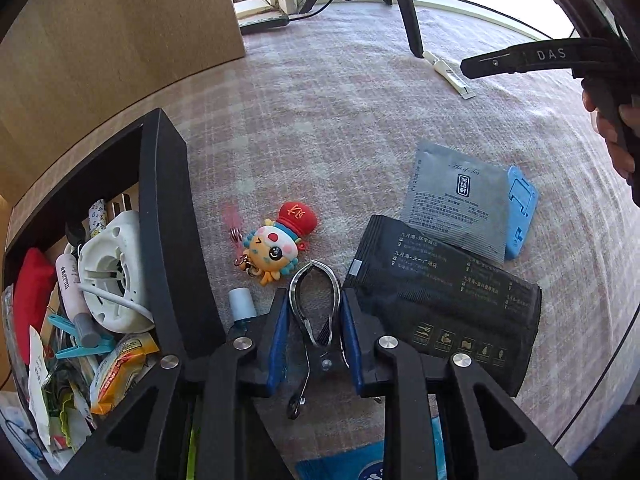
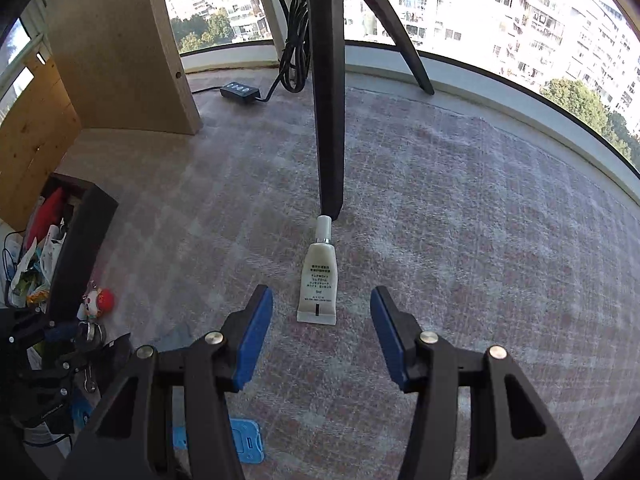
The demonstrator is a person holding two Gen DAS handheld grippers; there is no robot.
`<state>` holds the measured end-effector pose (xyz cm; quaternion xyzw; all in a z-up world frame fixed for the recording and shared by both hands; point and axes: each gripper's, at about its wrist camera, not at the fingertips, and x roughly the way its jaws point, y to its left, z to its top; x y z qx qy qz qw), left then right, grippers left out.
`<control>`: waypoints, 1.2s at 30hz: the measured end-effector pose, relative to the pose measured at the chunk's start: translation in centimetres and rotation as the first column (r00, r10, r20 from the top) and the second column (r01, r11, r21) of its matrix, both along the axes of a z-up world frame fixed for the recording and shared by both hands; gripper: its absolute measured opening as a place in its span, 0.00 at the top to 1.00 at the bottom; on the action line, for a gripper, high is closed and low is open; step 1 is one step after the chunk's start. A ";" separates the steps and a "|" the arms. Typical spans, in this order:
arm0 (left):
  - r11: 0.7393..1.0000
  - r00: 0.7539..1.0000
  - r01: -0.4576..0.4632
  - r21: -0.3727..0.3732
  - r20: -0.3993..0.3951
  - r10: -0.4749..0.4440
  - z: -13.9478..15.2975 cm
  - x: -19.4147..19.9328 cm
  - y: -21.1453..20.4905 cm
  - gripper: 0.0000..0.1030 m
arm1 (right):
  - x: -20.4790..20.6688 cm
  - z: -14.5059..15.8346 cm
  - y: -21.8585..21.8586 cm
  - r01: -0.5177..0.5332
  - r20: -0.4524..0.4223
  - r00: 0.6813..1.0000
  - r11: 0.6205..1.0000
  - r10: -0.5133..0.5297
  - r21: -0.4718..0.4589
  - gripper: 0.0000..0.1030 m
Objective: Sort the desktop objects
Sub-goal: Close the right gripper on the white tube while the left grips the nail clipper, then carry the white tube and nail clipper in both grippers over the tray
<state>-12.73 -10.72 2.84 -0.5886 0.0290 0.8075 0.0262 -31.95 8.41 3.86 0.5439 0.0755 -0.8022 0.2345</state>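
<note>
Clamping the nail clipper in my left gripper, my right gripper spread wide around the white tube.

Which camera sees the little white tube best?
The right wrist view: the white tube lies close and whole, just ahead of the open right hand-held gripper. The left wrist view shows the tube small, far away near the top right.

Two low, forward wrist views
</note>
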 end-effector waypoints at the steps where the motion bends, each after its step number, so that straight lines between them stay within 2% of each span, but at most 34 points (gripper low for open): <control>1: 1.000 1.000 -0.002 0.011 -0.003 0.002 0.1 0.1 -0.1 0.77 | -0.5 -0.5 -0.4 0.003 0.006 1.000 1.000 -0.003 0.006 0.51; 6: 0.999 1.000 -0.010 0.038 -0.011 0.010 0.2 0.4 -0.4 0.77 | -1.5 -1.4 -1.8 0.009 -0.034 0.999 0.999 -0.008 0.041 0.52; 7: 0.999 1.000 -0.012 0.043 -0.013 0.013 0.3 0.4 -0.5 0.77 | -1.5 -1.4 -2.0 0.006 -0.038 0.999 0.999 -0.004 0.052 0.58; 8: 0.999 1.000 -0.014 0.048 -0.016 0.015 0.3 0.5 -0.6 0.77 | -1.4 -1.3 -2.2 0.003 -0.046 0.999 0.998 0.000 0.069 0.72; 9: 0.998 1.000 -0.017 0.055 -0.019 0.018 0.4 0.6 -0.7 0.77 | -1.3 -1.2 -2.3 0.000 -0.049 0.999 0.997 0.004 0.080 0.79; 10: 0.998 0.999 -0.021 0.064 -0.022 0.023 0.5 0.7 -0.8 0.77 | -1.2 -1.2 -2.2 -0.002 -0.036 0.999 0.998 0.004 0.065 0.80; 12: 0.996 0.999 -0.027 0.083 -0.030 0.029 0.9 0.9 -1.0 0.77 | -0.9 -1.0 -1.9 -0.004 -0.012 1.000 0.999 0.005 0.038 0.80; 17: 0.995 0.997 -0.021 0.101 -0.072 0.029 2.6 1.7 -1.1 0.77 | 1.1 0.8 -0.5 0.016 -0.029 0.999 1.000 -0.016 -0.010 0.80; 22: 0.993 0.990 -0.015 0.118 -0.138 0.031 5.2 2.5 -1.0 0.77 | 4.0 4.5 0.5 0.011 -0.077 0.997 0.997 -0.017 -0.071 0.80; 26: 0.991 0.978 -0.043 0.130 -0.198 0.069 7.7 4.3 -1.9 0.77 | 6.5 8.2 -0.4 -0.028 -0.119 0.993 0.990 0.011 -0.136 0.80; 31: 0.983 0.949 -0.130 0.131 -0.271 0.161 10.6 7.9 -5.8 0.77 | 8.3 12.2 -5.2 -0.142 -0.166 0.980 0.971 0.110 -0.194 0.80; 36: 0.962 0.911 -0.255 0.095 -0.310 0.272 12.8 13.2 -10.6 0.77 | 10.3 13.8 -12.5 -0.274 -0.187 0.954 0.937 0.235 -0.217 0.80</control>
